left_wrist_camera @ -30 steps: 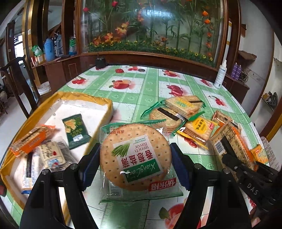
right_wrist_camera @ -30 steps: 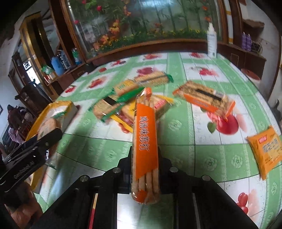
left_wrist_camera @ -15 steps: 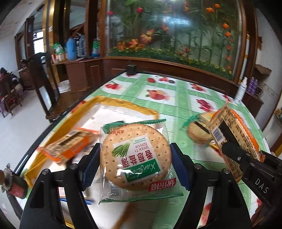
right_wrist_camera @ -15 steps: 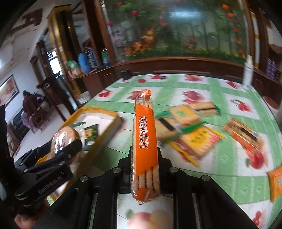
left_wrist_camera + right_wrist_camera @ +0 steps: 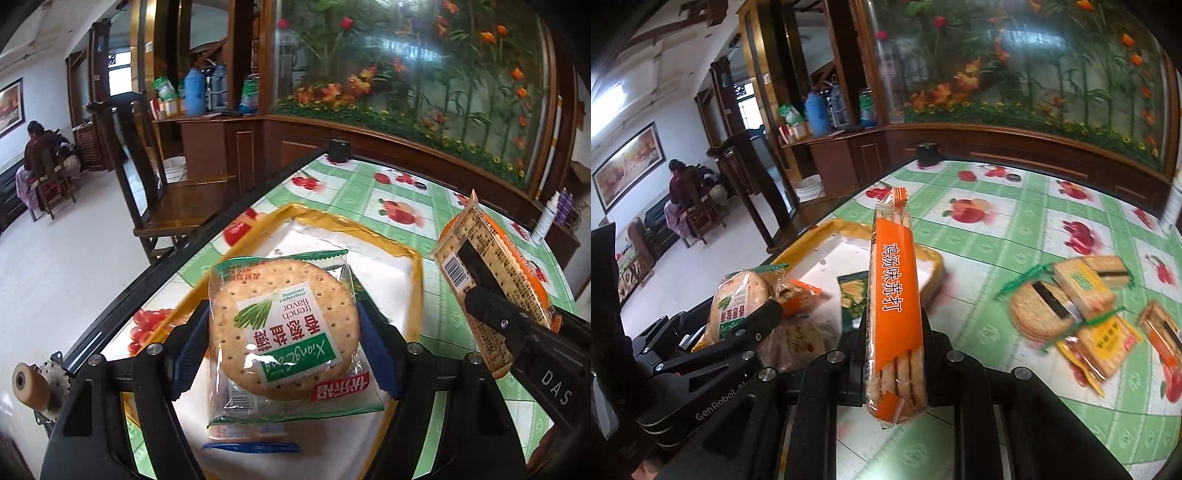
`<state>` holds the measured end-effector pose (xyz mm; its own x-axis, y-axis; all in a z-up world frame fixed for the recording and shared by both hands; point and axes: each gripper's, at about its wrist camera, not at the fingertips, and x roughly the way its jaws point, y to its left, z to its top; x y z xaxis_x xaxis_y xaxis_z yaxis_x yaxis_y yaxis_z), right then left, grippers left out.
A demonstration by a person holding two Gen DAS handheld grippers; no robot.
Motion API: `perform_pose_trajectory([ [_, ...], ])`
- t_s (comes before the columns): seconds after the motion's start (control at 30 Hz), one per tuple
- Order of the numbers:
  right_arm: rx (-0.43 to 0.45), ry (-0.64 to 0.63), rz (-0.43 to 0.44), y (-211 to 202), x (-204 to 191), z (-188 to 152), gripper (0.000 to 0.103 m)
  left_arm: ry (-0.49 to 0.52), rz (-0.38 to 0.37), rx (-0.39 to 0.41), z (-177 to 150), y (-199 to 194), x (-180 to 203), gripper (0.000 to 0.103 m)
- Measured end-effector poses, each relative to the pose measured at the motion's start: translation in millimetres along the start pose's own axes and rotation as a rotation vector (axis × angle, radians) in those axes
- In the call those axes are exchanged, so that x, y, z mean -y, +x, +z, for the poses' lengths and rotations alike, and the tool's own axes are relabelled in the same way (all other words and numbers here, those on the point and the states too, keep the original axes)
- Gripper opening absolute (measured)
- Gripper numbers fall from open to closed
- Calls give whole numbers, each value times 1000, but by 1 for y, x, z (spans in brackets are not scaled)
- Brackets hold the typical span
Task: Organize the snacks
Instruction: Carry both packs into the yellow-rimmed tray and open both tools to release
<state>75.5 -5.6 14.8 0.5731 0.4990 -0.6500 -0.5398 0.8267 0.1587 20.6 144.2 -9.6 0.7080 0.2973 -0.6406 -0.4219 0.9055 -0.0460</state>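
Left hand-held gripper (image 5: 283,343): blue pads (image 5: 192,347) pressed against both sides of a round cracker packet (image 5: 284,328), clear wrap with green label, held flat and face up above the white floor of the tray (image 5: 369,232). Same gripper seen from the right wrist view (image 5: 746,314), low at the left, cracker packet (image 5: 738,295) edge-on between the jaws.

Right hand-held gripper (image 5: 894,332): jaws drawn narrow, clamped on a long orange packet (image 5: 895,295) of stick biscuits, standing on edge and pointing away from the camera. Seen from the left wrist view as a black finger (image 5: 517,325) at the right, with the barcode side of the orange packet (image 5: 491,280) facing the lens, just beside the tray's right rim.

Tray: yellow-rimmed, white inside, set at the near left part of the table (image 5: 1015,229), close to its left edge. Contents visible: small dark green packet (image 5: 853,295), orange-wrapped packet (image 5: 801,295), further wrapped items under the left gripper, blurred.

Table: green check cloth with fruit print. Loose pile of snacks (image 5: 1075,295) toward the right side, well apart from the tray: round crackers in green-trimmed wrap, square crackers, yellow and orange packets.

Small black object (image 5: 339,149) at the far left corner. Wooden chair (image 5: 162,177) beyond the left edge.
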Motion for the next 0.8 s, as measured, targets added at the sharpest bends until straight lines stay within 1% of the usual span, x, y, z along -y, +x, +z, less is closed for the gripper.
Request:
perform_pose_trajectory([
  [0.13,-8,-14,13,12,-12,7,19,-13,14,-4,1,4,-9,76],
  [0.5,-26,-26,39,36,-24,17,19,-21,33,-21,4,14,-25,76],
  [0.8,-70,-34,61,75,-37,22,19,-22,58,-55,0,26,-41,76],
])
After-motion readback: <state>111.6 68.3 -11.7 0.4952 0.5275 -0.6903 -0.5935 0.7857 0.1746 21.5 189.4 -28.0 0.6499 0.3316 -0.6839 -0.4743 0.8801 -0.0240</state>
